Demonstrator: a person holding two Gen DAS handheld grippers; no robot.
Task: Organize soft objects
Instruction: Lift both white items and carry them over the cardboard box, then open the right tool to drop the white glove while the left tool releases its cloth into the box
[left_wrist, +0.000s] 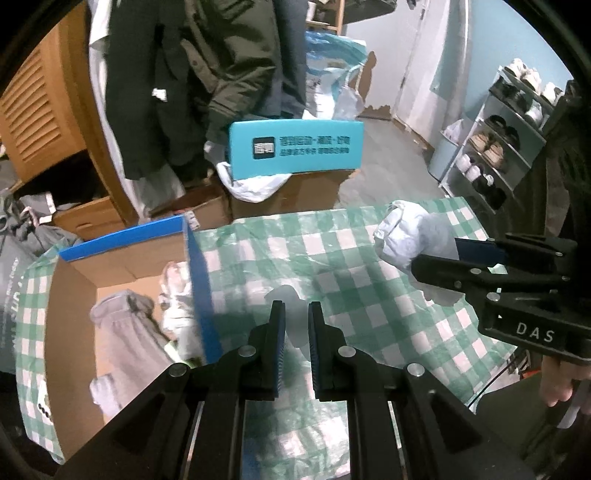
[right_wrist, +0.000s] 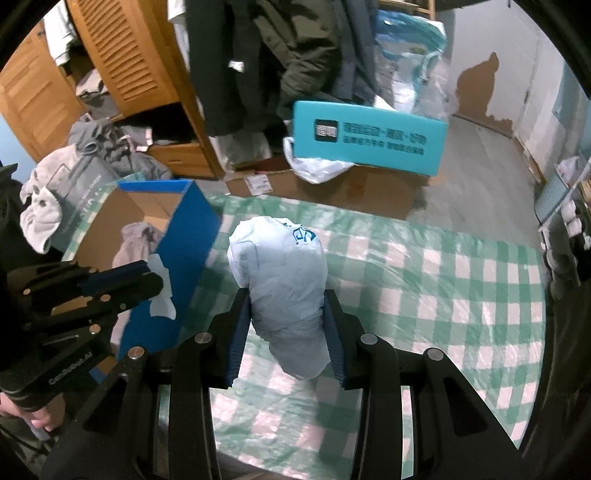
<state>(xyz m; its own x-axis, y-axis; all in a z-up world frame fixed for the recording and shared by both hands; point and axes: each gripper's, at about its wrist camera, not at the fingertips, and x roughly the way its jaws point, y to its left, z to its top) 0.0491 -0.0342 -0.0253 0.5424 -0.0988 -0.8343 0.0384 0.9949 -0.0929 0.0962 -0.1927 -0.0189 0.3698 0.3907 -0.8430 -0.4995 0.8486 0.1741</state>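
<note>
Left wrist view: left gripper (left_wrist: 296, 325) jaws nearly together, pinching pale garment corner; cardboard box (left_wrist: 74, 302) at left on checked worktop (left_wrist: 332, 251).

Right wrist view: right gripper (right_wrist: 287, 332) jaws clamped on rolled pale garment (right_wrist: 280, 266), held above worktop. Step: carry. Next: transfer over box, then release.

Beyond the fingers of the left gripper (left_wrist: 296, 314), bare green-and-white checked tablecloth (left_wrist: 354, 258) is lying open. To their left, the blue wall of an open cardboard box (left_wrist: 199, 280) is blocking sideways passage. A pale blue rolled bundle (right_wrist: 284, 284) is filling the gap between the right gripper (right_wrist: 286, 321) fingers; open cloth is stretching to their right.
</note>
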